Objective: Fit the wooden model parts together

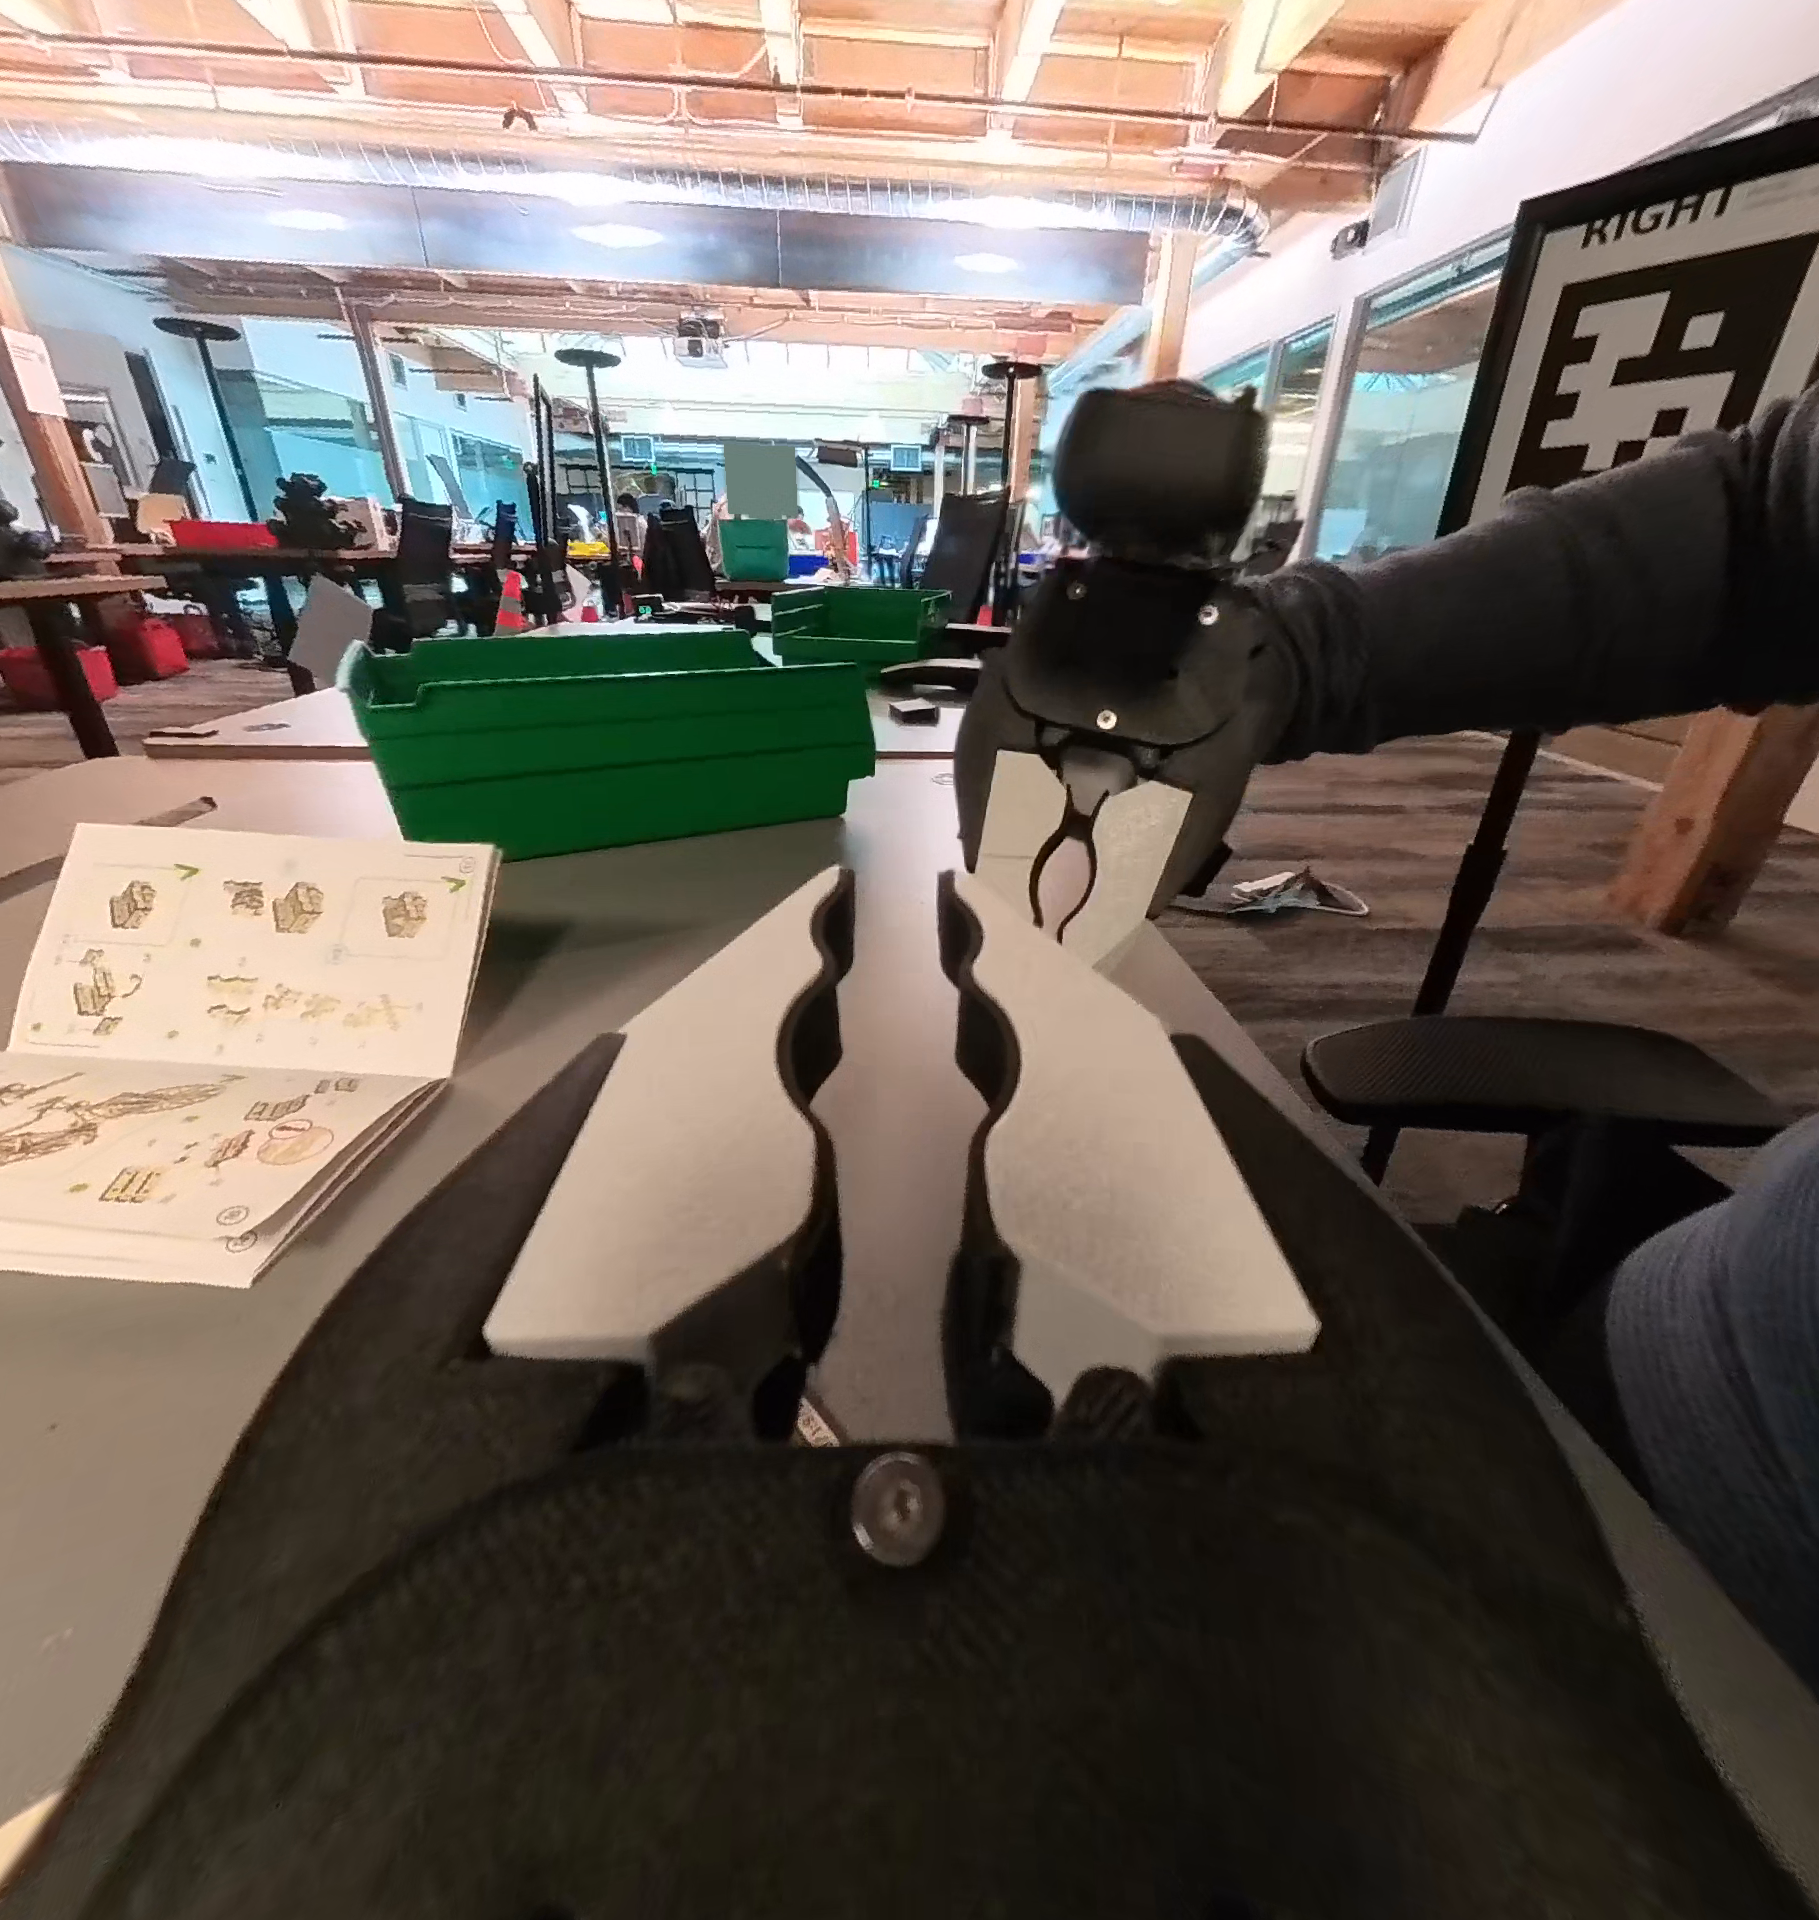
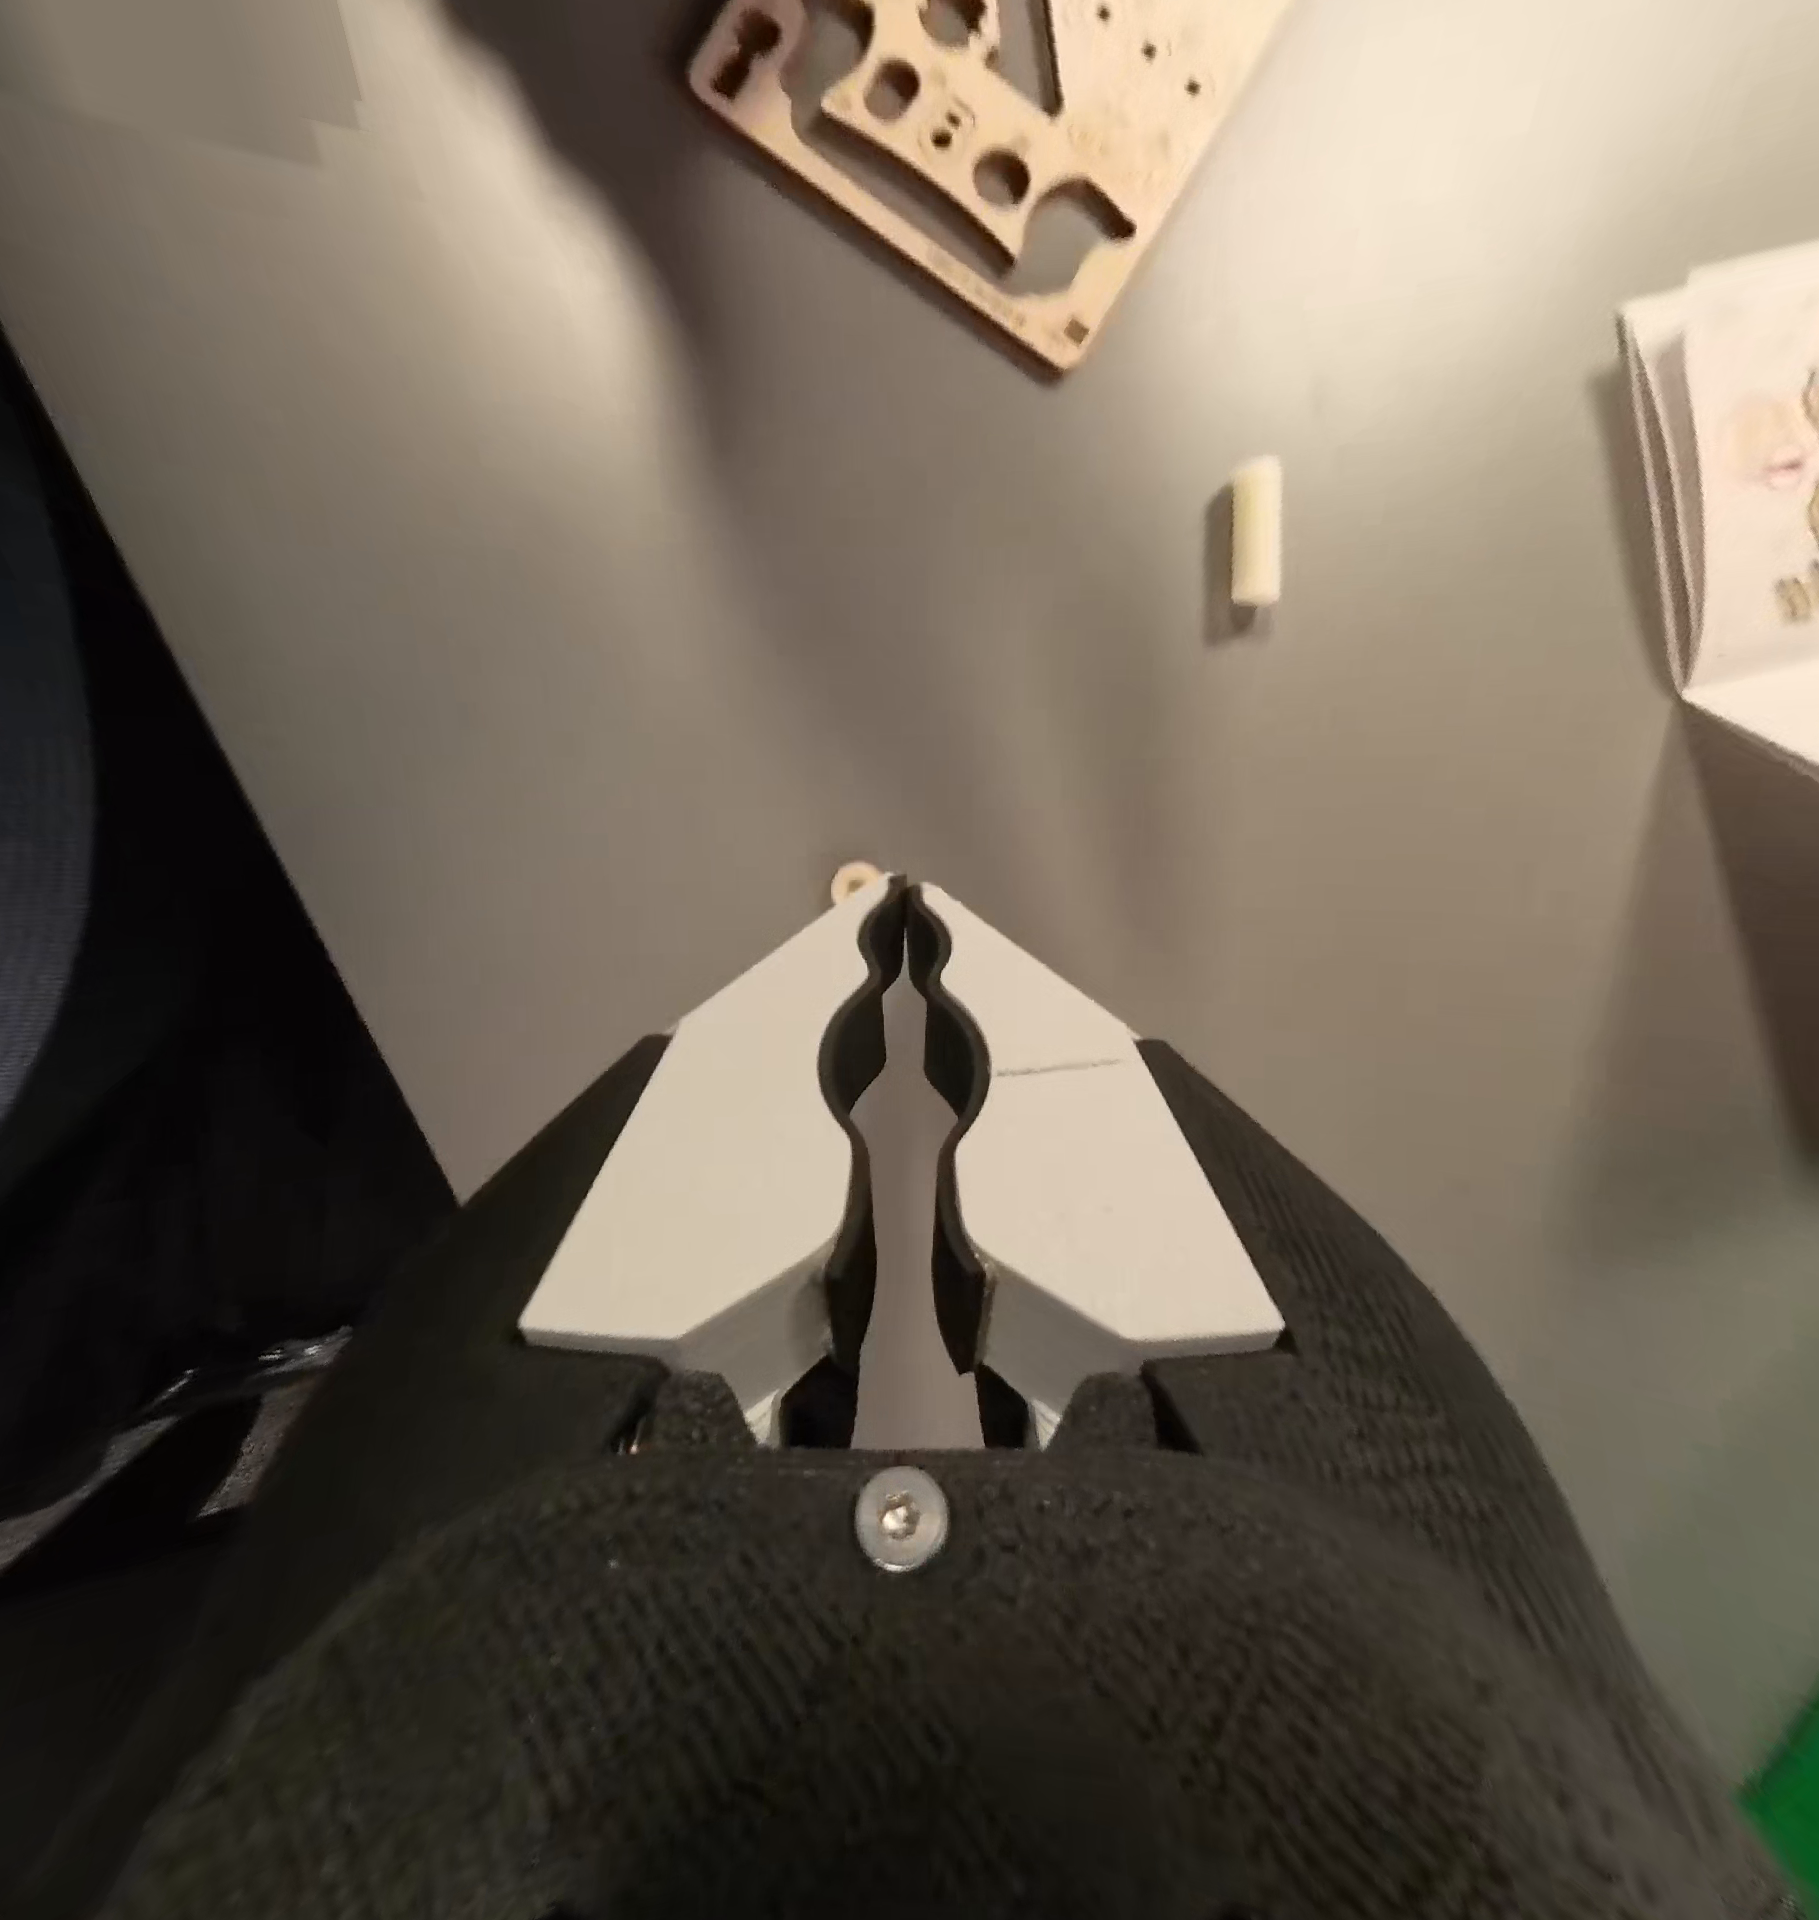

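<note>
In the right wrist view my right gripper (image 2: pixel 903 889) points down at the grey table (image 2: pixel 469 623), its tips closed together. A small round wooden part (image 2: pixel 851 884) peeks out beside the left fingertip; I cannot tell whether it is pinched. A laser-cut wooden sheet (image 2: pixel 936 166) with cut-out holes lies farther off on the table. A short cream cylinder (image 2: pixel 1256 530) lies to the right. In the left wrist view my left gripper (image 1: pixel 894 888) is open and empty above the table. The right gripper (image 1: pixel 1052 925) shows just beyond it to the right, pointing down.
An open instruction booklet (image 1: pixel 230 1039) lies at the left and shows in the right wrist view (image 2: pixel 1767 468). Stacked green bins (image 1: pixel 614 748) stand behind it, more green bins (image 1: pixel 853 623) farther back. A black chair (image 1: pixel 1539 1070) is beside the table's right edge. A sleeved arm (image 1: pixel 1559 613) holds the right gripper. About 12 cm separates my left fingertips from my right. About 10 cm separates my right fingertips from the short cream cylinder (image 2: pixel 1256 530).
</note>
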Demonstrator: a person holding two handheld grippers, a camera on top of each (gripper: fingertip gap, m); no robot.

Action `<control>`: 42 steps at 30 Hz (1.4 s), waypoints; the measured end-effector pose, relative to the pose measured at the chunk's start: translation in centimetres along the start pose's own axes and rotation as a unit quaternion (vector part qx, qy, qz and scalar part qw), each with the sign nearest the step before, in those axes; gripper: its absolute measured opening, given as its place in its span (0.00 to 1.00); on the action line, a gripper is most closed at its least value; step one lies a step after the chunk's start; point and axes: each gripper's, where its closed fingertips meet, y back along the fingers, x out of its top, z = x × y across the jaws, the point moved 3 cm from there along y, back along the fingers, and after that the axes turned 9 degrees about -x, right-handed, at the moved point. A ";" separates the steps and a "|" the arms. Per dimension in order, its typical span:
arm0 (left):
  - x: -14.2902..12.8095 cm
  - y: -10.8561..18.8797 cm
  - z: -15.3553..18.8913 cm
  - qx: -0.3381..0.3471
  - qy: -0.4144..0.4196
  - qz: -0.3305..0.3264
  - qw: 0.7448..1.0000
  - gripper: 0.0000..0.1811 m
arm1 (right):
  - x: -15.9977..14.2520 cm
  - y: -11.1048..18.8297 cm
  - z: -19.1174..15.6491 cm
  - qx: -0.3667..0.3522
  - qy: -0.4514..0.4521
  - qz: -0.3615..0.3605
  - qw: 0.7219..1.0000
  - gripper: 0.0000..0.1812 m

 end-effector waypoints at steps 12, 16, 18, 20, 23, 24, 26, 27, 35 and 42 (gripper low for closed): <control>0.0 0.0 0.0 0.001 -0.005 0.000 1.000 0.08 | -1.0 0.1 -1.3 -0.032 -0.150 0.061 0.986 0.05; 0.0 0.0 0.1 0.001 -0.004 -0.001 1.000 0.07 | -1.2 0.1 -1.3 -0.063 -0.152 0.086 0.983 0.03; 0.0 -0.1 0.1 0.000 -0.005 -0.002 1.000 0.07 | -1.1 0.0 -1.3 -0.068 -0.154 0.093 0.981 0.02; 0.0 -0.1 0.1 0.000 -0.006 -0.002 1.000 0.07 | -1.1 -0.1 -1.4 -0.070 -0.148 0.097 0.982 0.02; 0.0 -0.1 0.1 0.000 -0.005 -0.002 1.000 0.07 | -1.0 -0.3 -1.4 -0.076 -0.140 0.099 0.982 0.01; 0.0 -0.1 0.1 0.000 -0.005 -0.002 1.000 0.07 | -0.9 -0.3 -1.4 -0.071 -0.145 0.101 0.982 0.01; 0.0 -0.1 0.1 0.000 -0.005 -0.002 1.000 0.07 | -1.0 -0.3 -1.3 -0.072 -0.150 0.102 0.981 0.01; -0.1 -0.1 0.1 0.000 -0.005 -0.002 1.000 0.07 | -1.0 -0.3 -1.3 -0.071 -0.149 0.101 0.981 0.01; -0.1 -0.1 0.0 -0.001 -0.004 -0.003 1.000 0.07 | -0.9 -0.5 -1.3 -0.059 -0.145 0.095 0.983 0.01; -0.1 -0.1 0.0 -0.001 -0.004 -0.004 1.000 0.07 | -0.8 -0.6 -1.3 -0.045 -0.131 0.073 0.988 0.00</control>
